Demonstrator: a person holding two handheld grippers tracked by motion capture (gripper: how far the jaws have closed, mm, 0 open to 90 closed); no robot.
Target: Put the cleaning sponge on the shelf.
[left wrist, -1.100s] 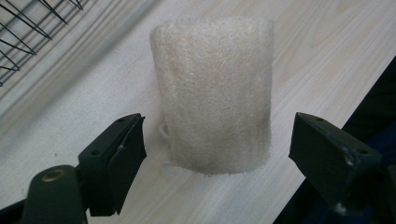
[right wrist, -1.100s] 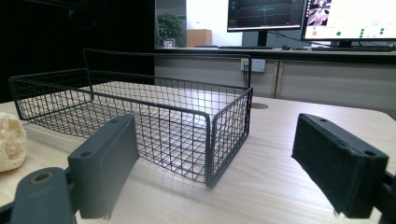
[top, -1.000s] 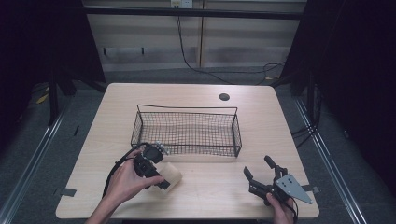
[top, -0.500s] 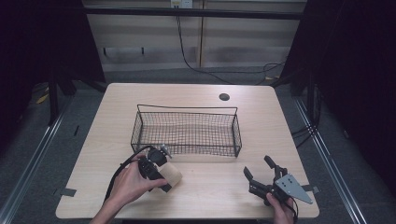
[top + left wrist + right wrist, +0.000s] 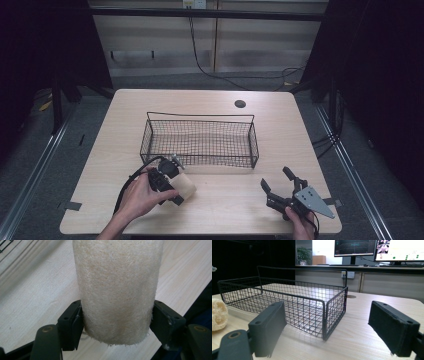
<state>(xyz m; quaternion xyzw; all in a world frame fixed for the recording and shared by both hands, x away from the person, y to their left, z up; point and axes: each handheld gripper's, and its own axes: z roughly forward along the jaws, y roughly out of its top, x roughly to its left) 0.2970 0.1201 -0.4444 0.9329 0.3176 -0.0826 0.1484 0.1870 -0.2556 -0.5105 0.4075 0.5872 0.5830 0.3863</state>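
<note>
L gripper (image 5: 116, 322): jaws closed in on a loofah (image 5: 117, 287), one pad each side of its near end, both touching the fibre. Grip sits low on the piece so most of it sticks out ahead of the fingers, prob. so it can be carried and let go without the jaws fouling anything. In the high view the L gripper (image 5: 167, 175) has the loofah (image 5: 184, 186) just off the table (image 5: 220, 210) or resting on it, can't tell which, w/ the hand (image 5: 137, 197) wrapped round the handle.

Loofah: pale cream cylinder, coarse fuzzy weave, stray fibres at the cut end; looks light and squashy, so the pinch prob. dents it a bit.

R gripper (image 5: 337, 332): jaws wide apart, nothing between them, parked near the front edge, likely on standby. Beyond its fingers, apart from them, the wire basket (image 5: 287, 302), corner toward the jaws, looks empty. Loofah end shows beyond the fingers at that view's left edge.
</note>
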